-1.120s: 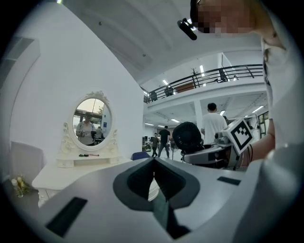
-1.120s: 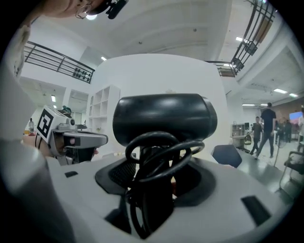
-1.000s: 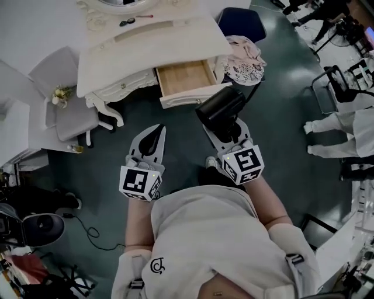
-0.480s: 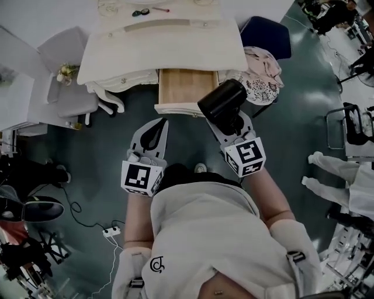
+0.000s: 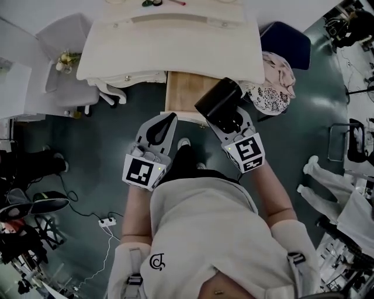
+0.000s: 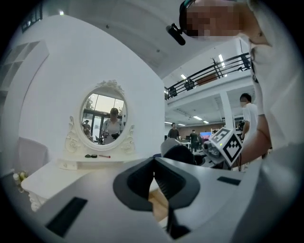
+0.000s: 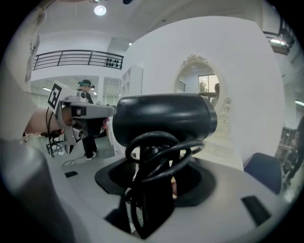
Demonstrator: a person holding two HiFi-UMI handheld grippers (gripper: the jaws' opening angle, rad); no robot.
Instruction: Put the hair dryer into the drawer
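Note:
A black hair dryer [image 5: 217, 104] with its cord coiled round the handle is held in my right gripper [image 5: 232, 121], which is shut on the handle. In the right gripper view the dryer's barrel [image 7: 164, 118] lies crosswise above the jaws of my right gripper [image 7: 156, 187]. The dryer hangs over the front right corner of the open wooden drawer [image 5: 182, 93] of the white vanity table [image 5: 169, 49]. My left gripper [image 5: 169, 120] is shut and empty, just in front of the drawer's left part. Between that gripper's [image 6: 154, 166] jaws a strip of the drawer [image 6: 159, 203] shows.
A white chair [image 5: 64, 64] stands left of the vanity. At the right, a dark blue chair [image 5: 289, 44] has clothes [image 5: 270, 82] draped beside it. An oval mirror [image 6: 103, 116] and small items [image 5: 155, 3] sit on the vanity top. A power strip [image 5: 107, 222] lies on the floor.
Both grippers have come closer to the vanity. The hair dryer, before short of the drawer front, now hangs over the drawer's front right corner. The left gripper's tip now reaches the drawer front.

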